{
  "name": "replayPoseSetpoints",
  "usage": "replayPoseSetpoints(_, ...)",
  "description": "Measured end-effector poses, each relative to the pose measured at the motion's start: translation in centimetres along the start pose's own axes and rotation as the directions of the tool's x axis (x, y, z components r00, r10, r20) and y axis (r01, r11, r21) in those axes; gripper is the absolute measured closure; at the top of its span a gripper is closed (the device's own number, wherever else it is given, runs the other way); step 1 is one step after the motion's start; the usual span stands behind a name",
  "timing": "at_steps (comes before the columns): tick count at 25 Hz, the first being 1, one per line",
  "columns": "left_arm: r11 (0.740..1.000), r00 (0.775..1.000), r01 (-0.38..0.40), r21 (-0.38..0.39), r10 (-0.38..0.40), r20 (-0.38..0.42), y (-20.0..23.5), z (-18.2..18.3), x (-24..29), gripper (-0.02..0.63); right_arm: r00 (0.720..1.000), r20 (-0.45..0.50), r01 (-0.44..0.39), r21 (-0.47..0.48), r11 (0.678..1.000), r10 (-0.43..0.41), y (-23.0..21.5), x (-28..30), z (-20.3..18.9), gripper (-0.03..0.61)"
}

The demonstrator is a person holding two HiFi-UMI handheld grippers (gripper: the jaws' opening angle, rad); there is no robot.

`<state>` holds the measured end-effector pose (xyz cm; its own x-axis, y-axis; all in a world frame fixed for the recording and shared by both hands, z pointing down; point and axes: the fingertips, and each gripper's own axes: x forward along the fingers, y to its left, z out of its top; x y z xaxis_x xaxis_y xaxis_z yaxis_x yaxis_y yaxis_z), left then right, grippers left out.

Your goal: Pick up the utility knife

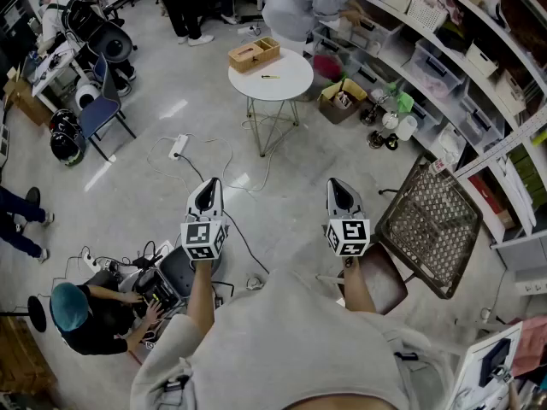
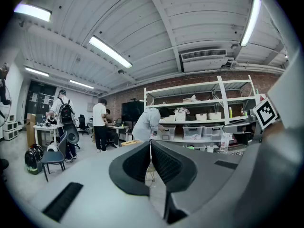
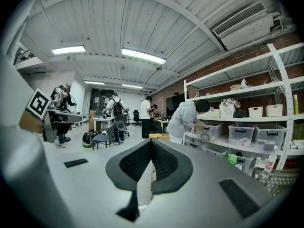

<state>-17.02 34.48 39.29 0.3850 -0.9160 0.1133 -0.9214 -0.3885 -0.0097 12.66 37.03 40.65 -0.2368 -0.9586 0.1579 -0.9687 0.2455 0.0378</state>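
Note:
A small round white table [image 1: 286,85] stands on the floor some way ahead in the head view. On it lie a wooden box [image 1: 253,54] and a slim yellowish thing [image 1: 270,77] that looks like the utility knife. Both grippers are held about level in front of me, well short of the table. My left gripper [image 1: 208,191] is shut, its black pads [image 2: 164,163] meeting with nothing between them. My right gripper [image 1: 339,191] is also shut and empty, its pads [image 3: 135,161] pressed together. In both gripper views the jaws hide most of the table; only the wooden box [image 3: 159,137] peeks over them.
A person [image 1: 308,2] bends over the white shelves [image 1: 444,67] of bins just behind the table. A mesh-backed chair [image 1: 432,225] stands at my right. A power strip and cables [image 1: 178,146] lie on the floor. A seated person [image 1: 85,314] and a blue chair [image 1: 102,109] are at the left.

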Motion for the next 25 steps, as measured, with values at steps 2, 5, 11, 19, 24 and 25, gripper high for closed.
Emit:
replayPoseSetpoints(2,1.0,1.0,0.001,0.018,0.0,-0.013,-0.1,-0.3,-0.2,0.591,1.0,-0.007,-0.003,0.001,1.0,0.003,0.2,-0.1,-0.2,0.548)
replayPoseSetpoints(5,1.0,1.0,0.004,0.029,-0.003,-0.021,-0.4,-0.5,-0.4,0.591,1.0,-0.011,-0.008,0.0,1.0,0.008,0.3,-0.2,-0.3,0.548)
replayPoseSetpoints(11,1.0,1.0,-0.004,0.015,0.004,-0.023,-0.7,-0.8,-0.5,0.591,1.0,0.0,-0.011,0.008,1.0,0.011,-0.1,-0.4,-0.3,0.548)
replayPoseSetpoints(19,1.0,1.0,-0.01,0.02,0.011,-0.018,-2.2,-0.3,-0.2,0.591,1.0,0.019,-0.02,0.009,1.0,0.02,-1.6,-1.1,-0.5,0.546)
replayPoseSetpoints(24,0.999,1.0,-0.024,0.032,0.024,-0.014,-3.8,0.0,1.1,0.589,0.999,0.024,-0.039,0.014,0.999,0.039,-3.2,-1.2,-0.8,0.546)
replayPoseSetpoints(25,0.999,1.0,-0.027,0.031,0.027,-0.013,-4.1,0.0,1.4,0.589,0.999,0.025,-0.044,0.014,0.999,0.044,-3.5,-1.1,-0.9,0.546)
